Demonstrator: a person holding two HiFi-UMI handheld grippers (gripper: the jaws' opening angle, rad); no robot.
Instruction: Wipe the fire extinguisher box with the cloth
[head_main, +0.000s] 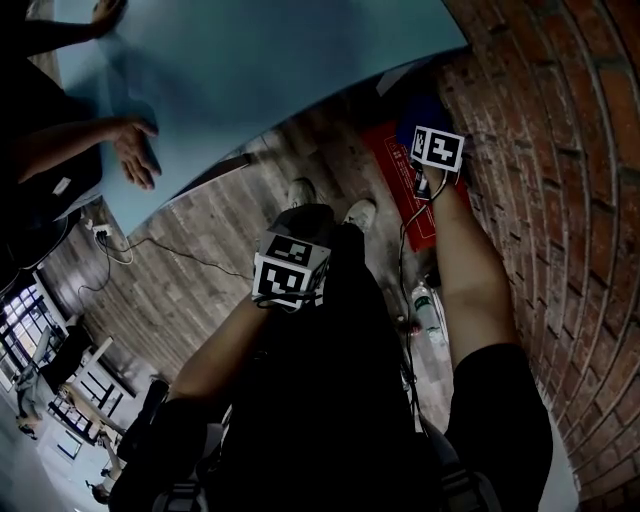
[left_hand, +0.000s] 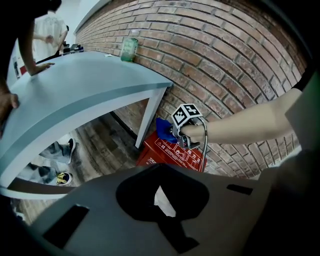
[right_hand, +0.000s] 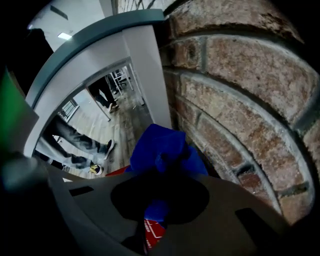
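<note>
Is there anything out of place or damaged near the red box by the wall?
One small thing: a plastic bottle is on the floor beside the brick wall, and seems to lie on its side. The fire extinguisher box shows no visible damage.

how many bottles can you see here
2. One green bottle stands on the table against the brick wall; one clear bottle is on the floor by the wall. Others may be hidden.
</note>
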